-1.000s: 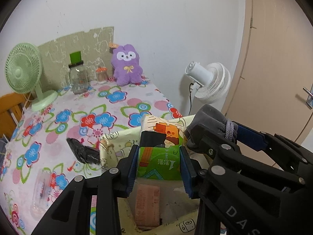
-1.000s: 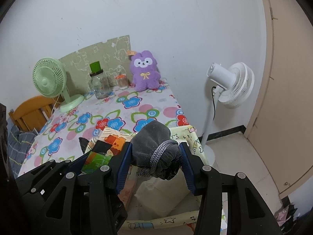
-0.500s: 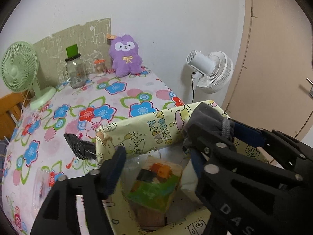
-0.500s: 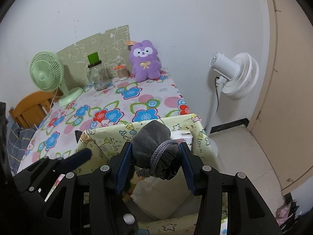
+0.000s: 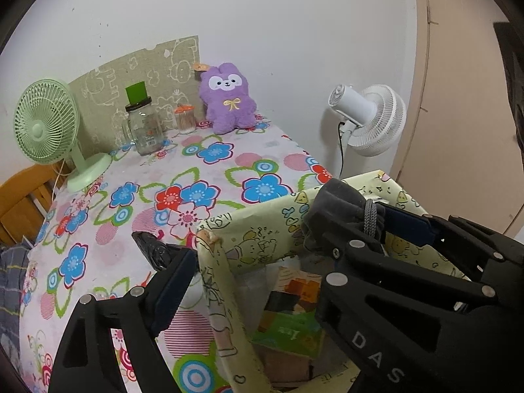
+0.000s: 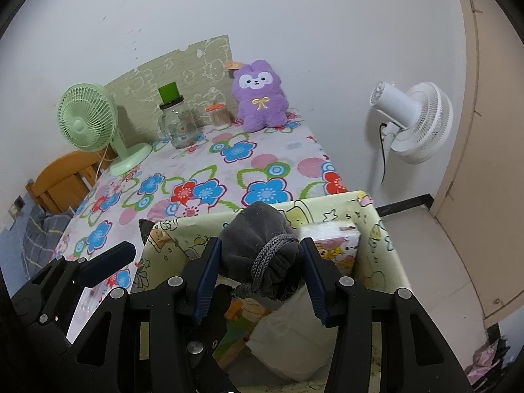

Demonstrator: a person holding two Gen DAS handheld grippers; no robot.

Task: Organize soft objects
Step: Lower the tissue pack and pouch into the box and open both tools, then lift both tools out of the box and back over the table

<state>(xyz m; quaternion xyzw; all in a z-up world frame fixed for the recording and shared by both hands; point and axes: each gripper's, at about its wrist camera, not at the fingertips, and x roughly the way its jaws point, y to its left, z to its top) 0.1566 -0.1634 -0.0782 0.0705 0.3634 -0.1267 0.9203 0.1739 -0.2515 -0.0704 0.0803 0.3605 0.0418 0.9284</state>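
Note:
My right gripper [image 6: 258,262] is shut on a grey drawstring pouch [image 6: 262,239] and holds it above the open yellow cartoon-print fabric box [image 6: 386,249]. The pouch also shows in the left wrist view [image 5: 337,209]. My left gripper [image 5: 249,278] is open and empty, its fingers spread over the box's left wall [image 5: 222,262]. Inside the box lie a green and orange packet [image 5: 291,321], a tissue pack [image 6: 330,242] and a white cushion [image 6: 288,337]. A purple plush [image 5: 227,98] sits at the table's far end.
The table wears a flowered cloth [image 5: 147,196]. On it are a green desk fan [image 5: 49,124], a glass jar with green lid [image 5: 142,124], a small toothpick jar [image 5: 185,118] and a black wrapped item [image 5: 152,249]. A white floor fan [image 5: 370,118] stands right of the table.
My left gripper opened and let the green and orange packet drop into the box, then drew back to the left. My right gripper kept hold of the grey pouch.

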